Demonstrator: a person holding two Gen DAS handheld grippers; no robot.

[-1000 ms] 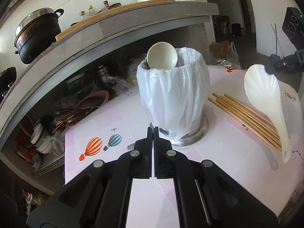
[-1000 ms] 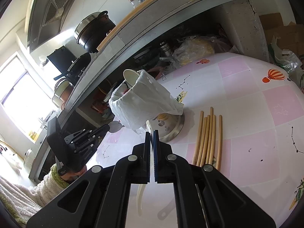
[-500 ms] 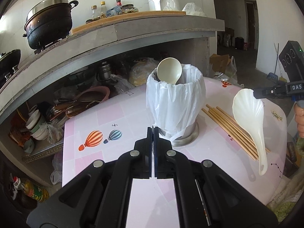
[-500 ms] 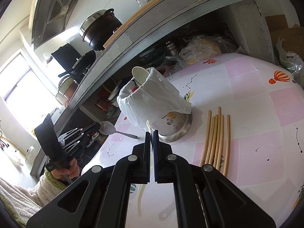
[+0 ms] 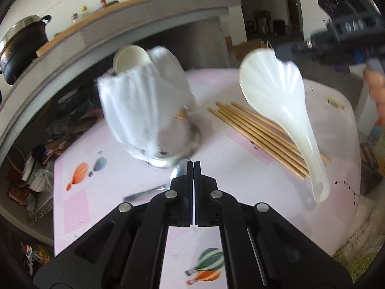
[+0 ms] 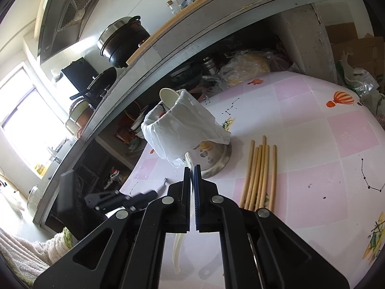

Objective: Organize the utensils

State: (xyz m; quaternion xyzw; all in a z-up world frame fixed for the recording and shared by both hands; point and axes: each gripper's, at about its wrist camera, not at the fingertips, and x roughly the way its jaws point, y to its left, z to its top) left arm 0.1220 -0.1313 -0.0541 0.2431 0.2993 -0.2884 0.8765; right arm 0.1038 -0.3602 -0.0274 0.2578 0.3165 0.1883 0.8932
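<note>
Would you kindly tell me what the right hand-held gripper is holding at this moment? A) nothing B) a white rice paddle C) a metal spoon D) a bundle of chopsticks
B: the right hand-held gripper is shut on the rim of the white rice paddle, which hangs above the chopsticks that lie on the table.

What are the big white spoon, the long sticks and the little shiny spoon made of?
The big white spoon looks like smooth plastic, perhaps melamine: milky, glossy, a little see-through, with moulded ribs. The long sticks look like bamboo or wood: matte tan, no shine. The little shiny spoon on the table looks like metal, probably steel: grey and mirror-like.
</note>
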